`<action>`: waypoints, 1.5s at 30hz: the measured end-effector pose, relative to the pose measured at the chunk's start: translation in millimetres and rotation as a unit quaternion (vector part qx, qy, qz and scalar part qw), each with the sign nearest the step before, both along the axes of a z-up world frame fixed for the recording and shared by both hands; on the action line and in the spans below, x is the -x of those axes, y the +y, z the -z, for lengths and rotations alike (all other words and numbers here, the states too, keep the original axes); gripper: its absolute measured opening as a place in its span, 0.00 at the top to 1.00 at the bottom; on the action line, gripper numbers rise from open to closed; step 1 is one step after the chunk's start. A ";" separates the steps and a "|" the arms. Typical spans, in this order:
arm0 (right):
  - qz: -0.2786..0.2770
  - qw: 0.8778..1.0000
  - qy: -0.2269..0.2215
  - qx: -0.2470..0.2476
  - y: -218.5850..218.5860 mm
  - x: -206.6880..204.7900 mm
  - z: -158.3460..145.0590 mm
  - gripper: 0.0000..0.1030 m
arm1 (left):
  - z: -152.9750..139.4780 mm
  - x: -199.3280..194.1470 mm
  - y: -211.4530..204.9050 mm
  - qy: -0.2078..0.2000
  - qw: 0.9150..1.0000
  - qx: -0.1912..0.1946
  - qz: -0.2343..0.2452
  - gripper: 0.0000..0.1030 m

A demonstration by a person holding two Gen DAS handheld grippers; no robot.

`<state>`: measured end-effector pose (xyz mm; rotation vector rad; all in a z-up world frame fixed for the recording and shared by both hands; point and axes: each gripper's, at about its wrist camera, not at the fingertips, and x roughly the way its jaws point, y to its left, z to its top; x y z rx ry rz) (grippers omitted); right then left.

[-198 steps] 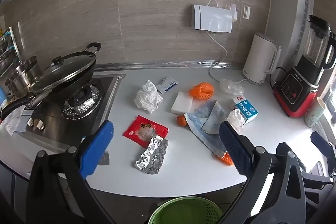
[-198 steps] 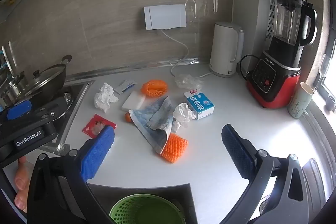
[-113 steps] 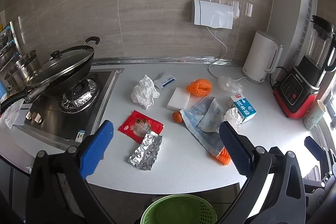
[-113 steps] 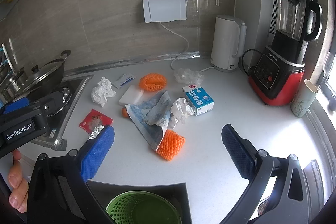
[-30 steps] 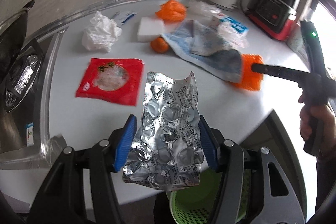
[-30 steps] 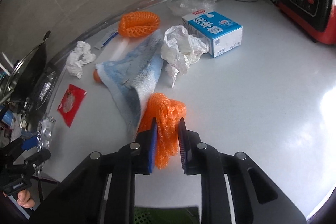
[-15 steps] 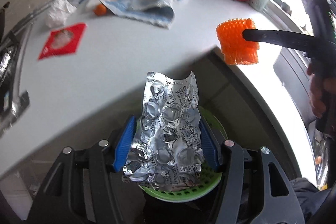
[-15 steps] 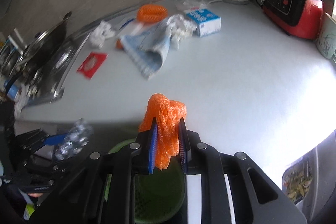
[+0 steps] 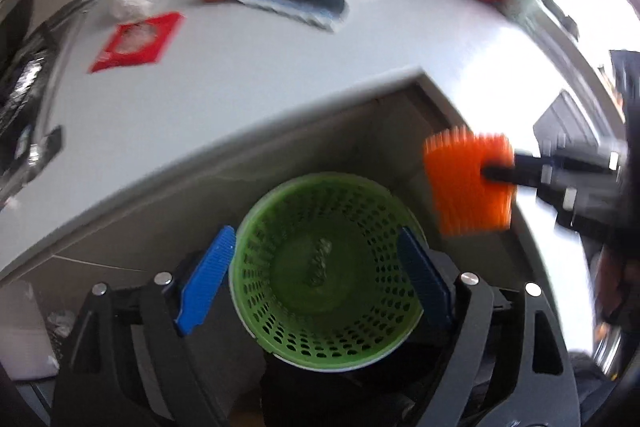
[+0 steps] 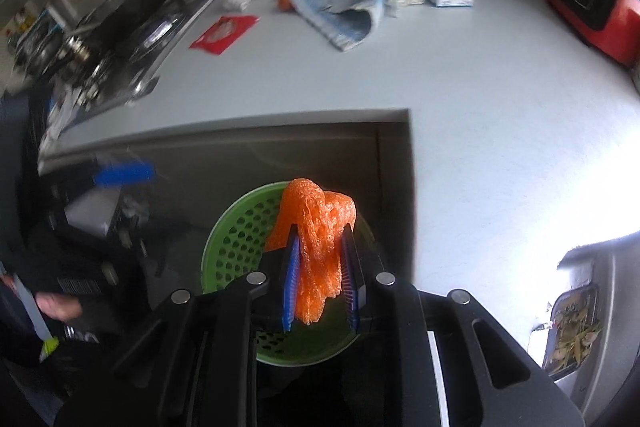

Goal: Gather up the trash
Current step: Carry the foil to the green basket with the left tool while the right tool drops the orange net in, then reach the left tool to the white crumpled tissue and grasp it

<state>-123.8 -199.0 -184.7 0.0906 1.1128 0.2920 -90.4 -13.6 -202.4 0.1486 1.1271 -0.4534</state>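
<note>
Over the green bin [image 9: 326, 267], the left gripper [image 9: 316, 279] is opening, nothing between its jaws; a foil-like scrap, blurred, seems dropped inside. Orange net [image 10: 316, 227] is pinched by the right gripper [image 10: 318, 281] above it. Red packet [image 9: 136, 41], tissue and cloth are left on the worktop [image 9: 248, 67].

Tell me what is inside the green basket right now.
In the left wrist view the green basket holds one crumpled silver foil piece at its bottom. In the right wrist view, the orange foam net hides much of the interior.
</note>
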 end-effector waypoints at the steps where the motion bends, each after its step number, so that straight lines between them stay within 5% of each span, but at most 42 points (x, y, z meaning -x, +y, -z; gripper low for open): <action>1: -0.011 1.000 0.000 0.004 5.2 0.9 0.3 0.79 | -10.4 -4.2 7.9 -0.014 1.000 0.004 -0.020 0.18; 3: -0.033 0.999 0.005 0.013 15.2 3.3 2.5 0.77 | -26.0 -11.2 18.4 -0.032 0.998 0.009 -0.044 0.14; 5: -0.051 0.998 0.011 0.022 24.2 4.0 5.3 0.62 | -43.6 -20.3 30.2 -0.055 0.996 0.011 -0.068 0.12; 7: -0.054 0.998 0.007 0.029 31.2 4.4 4.7 0.30 | -57.3 -28.0 39.4 -0.073 0.994 0.009 -0.084 0.11; 8: -0.051 0.998 0.000 0.028 32.1 4.3 1.3 0.27 | -62.7 -32.0 44.6 -0.080 0.993 0.008 -0.092 0.11; 19: 0.020 0.995 -0.095 0.015 23.3 -44.6 -65.5 0.09 | -99.0 -74.9 78.8 -0.114 0.985 0.008 -0.129 0.10; 28: 0.072 0.987 -0.141 0.020 16.6 -99.3 -96.5 0.04 | -111.0 -129.7 92.1 -0.139 0.982 0.002 -0.127 0.07; 35: 0.120 0.981 -0.148 0.031 11.5 -157.6 -94.9 0.03 | -95.1 -215.0 97.7 -0.145 0.981 -0.004 -0.130 0.07; 45: 0.199 0.971 -0.122 0.051 -8.4 -235.0 -61.0 0.03 | -36.3 -343.9 89.4 -0.130 0.985 -0.016 -0.115 0.07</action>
